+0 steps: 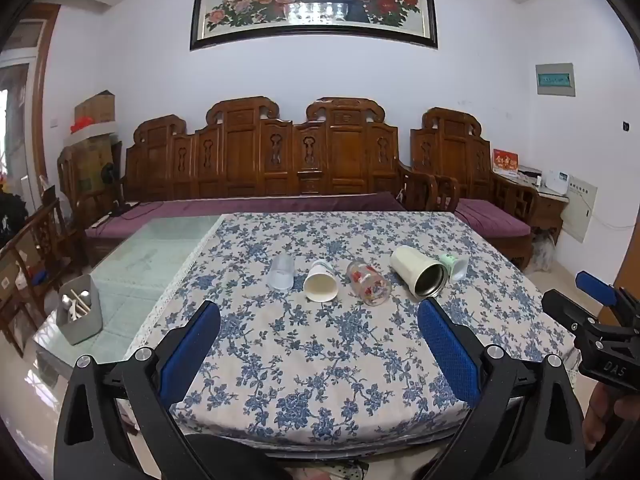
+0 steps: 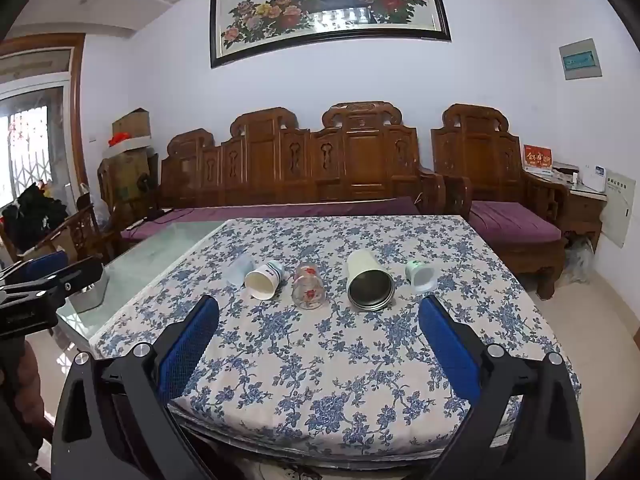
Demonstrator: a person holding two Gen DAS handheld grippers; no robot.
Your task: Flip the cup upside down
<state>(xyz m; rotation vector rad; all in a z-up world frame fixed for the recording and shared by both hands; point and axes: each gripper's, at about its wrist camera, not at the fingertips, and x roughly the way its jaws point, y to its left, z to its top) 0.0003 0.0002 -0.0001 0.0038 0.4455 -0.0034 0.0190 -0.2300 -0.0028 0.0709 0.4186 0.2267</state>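
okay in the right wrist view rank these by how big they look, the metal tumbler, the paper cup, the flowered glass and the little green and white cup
1. Metal tumbler, clearly largest.
2. Flowered glass and paper cup look about alike; I would not rank them.
3. Green and white cup, smallest.
All four lie at a similar distance from the camera.

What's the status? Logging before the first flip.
Left gripper and right gripper open, empty. Five cups in row, four lying sideways. Nothing blocking.

My left gripper and right gripper look alike at the bottom of each frame: matte black angular arms with silver round screws, jaws faced in textured blue pads, and white "DAS" lettering at the left view's right edge.
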